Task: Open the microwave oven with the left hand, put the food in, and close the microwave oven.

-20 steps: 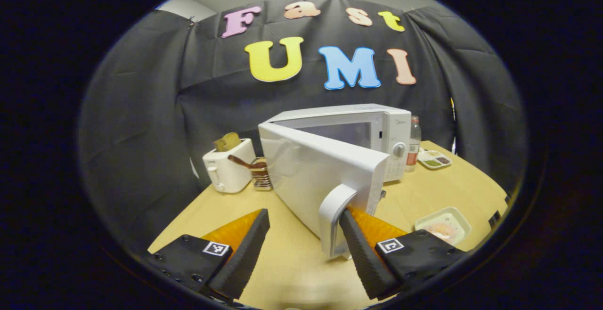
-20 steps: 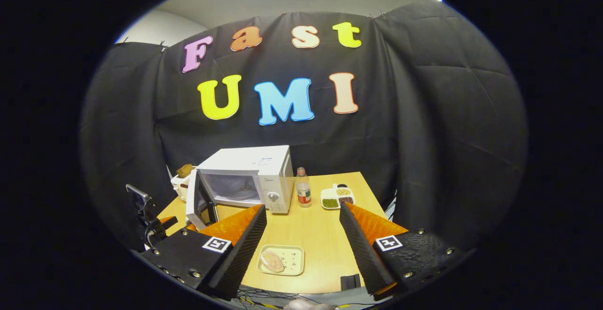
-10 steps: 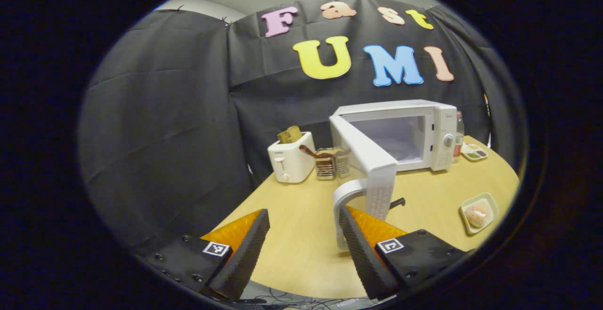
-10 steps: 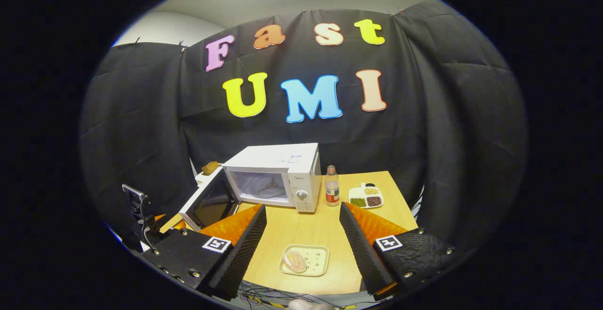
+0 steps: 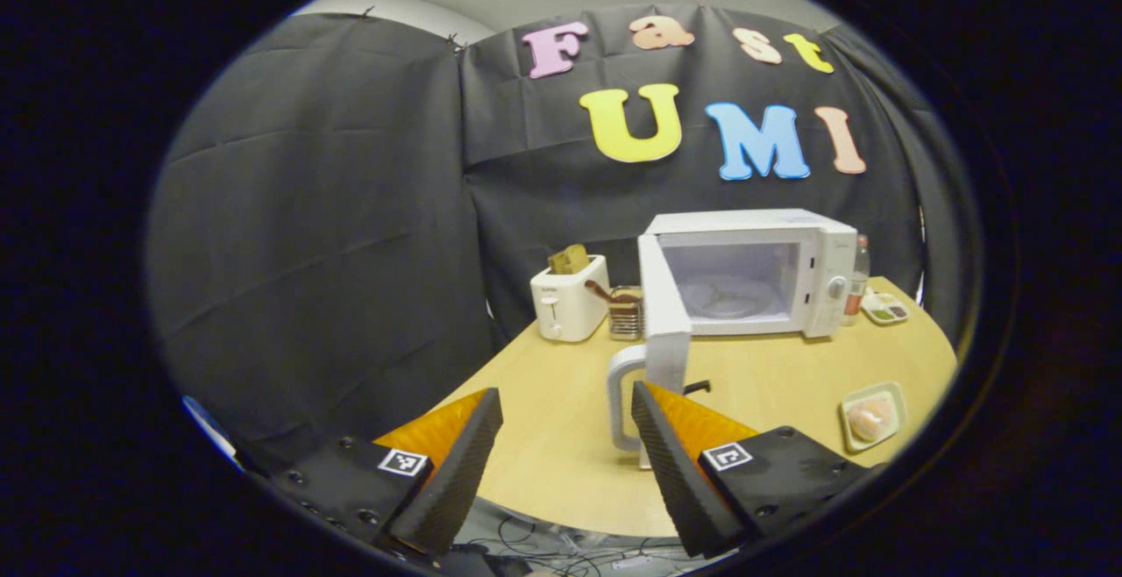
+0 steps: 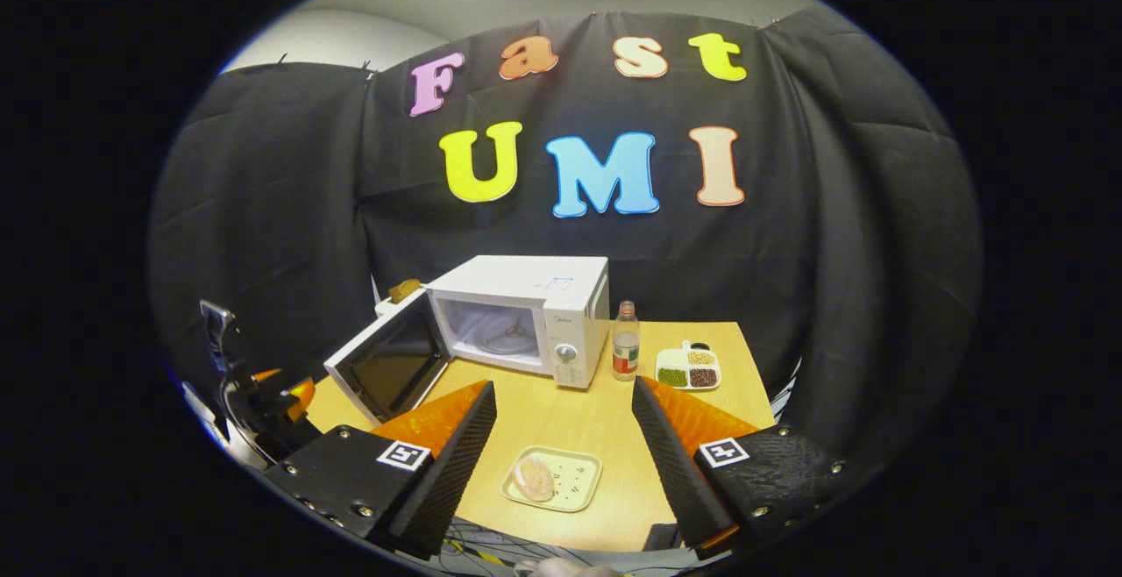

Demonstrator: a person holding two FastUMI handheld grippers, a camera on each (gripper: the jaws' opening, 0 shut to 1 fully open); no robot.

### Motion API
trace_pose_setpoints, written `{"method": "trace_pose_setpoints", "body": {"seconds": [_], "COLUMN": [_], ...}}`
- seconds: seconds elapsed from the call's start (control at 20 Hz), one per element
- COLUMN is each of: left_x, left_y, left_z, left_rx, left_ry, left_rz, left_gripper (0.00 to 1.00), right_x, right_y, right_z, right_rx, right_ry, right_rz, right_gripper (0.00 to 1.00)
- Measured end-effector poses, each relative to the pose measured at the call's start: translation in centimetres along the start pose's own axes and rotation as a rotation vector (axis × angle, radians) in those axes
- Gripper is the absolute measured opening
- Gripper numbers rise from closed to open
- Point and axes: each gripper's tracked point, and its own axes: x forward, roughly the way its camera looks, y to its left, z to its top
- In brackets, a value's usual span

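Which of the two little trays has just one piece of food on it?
The plain tray at the near table edge, between the right gripper's jaws. It holds one roundish piece of food. The divided tray beside the bottle holds several small heaps.

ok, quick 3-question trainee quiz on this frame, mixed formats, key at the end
1. True or false: the microwave door is shut.
2. Multiple choice: where is the food now? A) inside the microwave; B) on the plate on the table; C) held in the right gripper.
3. Fill in: the left gripper is open, and the door handle stands close to one of its ____.

Key
1. False: it is swung wide open, and the bare turntable shows inside.
2. B: the plate lies in front of the open right gripper, untouched.
3. Fingers. Whether it touches cannot be told.
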Motion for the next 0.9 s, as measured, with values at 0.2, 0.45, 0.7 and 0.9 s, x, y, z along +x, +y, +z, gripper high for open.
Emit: {"method": "trace_pose_setpoints", "body": {"seconds": [0.2,0.45,0.7,0.9], "left_x": [-4.9,-9.0,-9.7,-8.5], "left_y": [-6.2,-9.6,-10.9,-12.3], "left_z": [6.0,14.2,17.5,18.1], "left_rx": [-0.053,-0.055,0.014,0.031], "left_ry": [-0.066,-0.156,-0.193,-0.172], "left_rz": [-0.091,-0.164,-0.212,-0.273], "left_gripper": [1.0,0.94,1.0,0.99], "right_x": [-0.2,1.1,5.2,9.6], "right_y": [-0.8,1.3,3.9,5.4], "right_z": [-6.8,-14.4,-18.6,-21.6], "right_rx": [-0.067,-0.035,-0.062,-0.096], "right_ry": [0.136,0.291,0.347,0.408], "right_rz": [0.061,0.168,0.183,0.177], "right_gripper": [0.96,0.96,0.96,0.96]}}
